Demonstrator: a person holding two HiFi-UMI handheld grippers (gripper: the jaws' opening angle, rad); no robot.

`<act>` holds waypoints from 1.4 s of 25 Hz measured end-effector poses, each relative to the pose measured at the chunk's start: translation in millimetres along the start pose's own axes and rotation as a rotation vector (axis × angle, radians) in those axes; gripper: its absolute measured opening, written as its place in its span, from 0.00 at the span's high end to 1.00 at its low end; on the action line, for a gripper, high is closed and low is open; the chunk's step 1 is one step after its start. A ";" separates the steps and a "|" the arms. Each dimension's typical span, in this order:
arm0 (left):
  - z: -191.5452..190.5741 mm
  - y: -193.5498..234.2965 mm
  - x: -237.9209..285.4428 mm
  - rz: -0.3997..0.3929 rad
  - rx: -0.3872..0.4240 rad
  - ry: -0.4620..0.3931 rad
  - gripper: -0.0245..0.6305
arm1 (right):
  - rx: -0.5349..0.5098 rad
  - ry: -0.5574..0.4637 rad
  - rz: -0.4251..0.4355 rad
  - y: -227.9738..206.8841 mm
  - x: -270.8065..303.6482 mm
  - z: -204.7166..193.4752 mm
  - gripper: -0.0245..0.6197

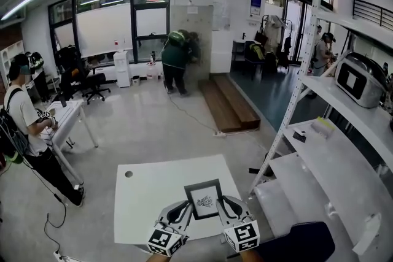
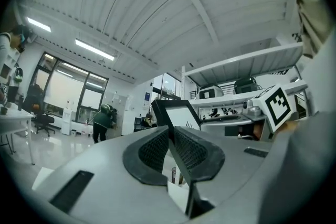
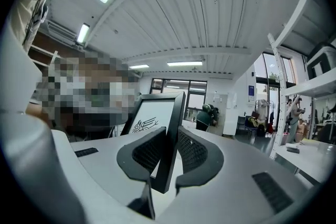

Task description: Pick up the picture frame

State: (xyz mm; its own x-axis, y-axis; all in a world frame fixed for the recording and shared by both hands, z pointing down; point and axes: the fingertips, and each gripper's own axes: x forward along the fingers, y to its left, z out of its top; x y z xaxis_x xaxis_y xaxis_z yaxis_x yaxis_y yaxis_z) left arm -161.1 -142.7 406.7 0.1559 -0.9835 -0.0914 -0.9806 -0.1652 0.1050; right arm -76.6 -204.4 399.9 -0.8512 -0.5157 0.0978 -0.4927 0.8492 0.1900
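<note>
My left tool (image 1: 183, 213) and right tool (image 1: 225, 209) each pinch a side edge of the frame (image 1: 204, 199) above the worktop (image 1: 147, 193), so I should lift both evenly, without twisting.

Counted are one picture frame (image 1: 204, 199), two tongs, the left tongs (image 1: 188, 207) and the right tongs (image 1: 220, 203), two white counters (image 1: 147, 193) and three people (image 1: 175, 58).

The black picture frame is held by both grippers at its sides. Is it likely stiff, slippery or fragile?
Probably stiff: the picture frame looks flat between the left gripper and right gripper. Its thin, smooth black edge might slip in the grip. A glazed front would be fragile; glazing unclear.
</note>
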 end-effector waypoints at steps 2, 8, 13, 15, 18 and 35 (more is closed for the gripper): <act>8.6 0.1 -9.0 -0.005 0.010 -0.016 0.89 | -0.008 -0.011 -0.001 8.6 -3.1 7.9 0.84; 23.4 1.7 -33.7 -0.011 0.030 -0.052 0.89 | -0.029 -0.033 -0.006 29.5 -11.3 26.7 0.84; 32.2 0.7 -48.9 -0.010 0.033 -0.064 0.89 | -0.039 -0.034 -0.002 43.6 -18.6 35.0 0.84; 32.1 1.4 -53.4 -0.009 0.034 -0.065 0.89 | -0.040 -0.034 0.001 48.3 -19.8 35.0 0.84; 33.4 2.6 -57.9 -0.011 0.035 -0.067 0.89 | -0.047 -0.033 0.002 53.4 -19.8 36.7 0.84; 35.4 9.1 -71.1 -0.002 0.033 -0.079 0.89 | -0.087 -0.028 -0.001 66.9 -17.8 43.2 0.84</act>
State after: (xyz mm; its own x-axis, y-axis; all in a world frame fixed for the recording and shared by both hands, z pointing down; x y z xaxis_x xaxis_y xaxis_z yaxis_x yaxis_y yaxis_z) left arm -185.3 -71.7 379.2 0.1498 -0.9741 -0.1693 -0.9838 -0.1638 0.0725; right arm -102.2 -133.5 368.7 -0.8558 -0.5125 0.0706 -0.4773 0.8348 0.2744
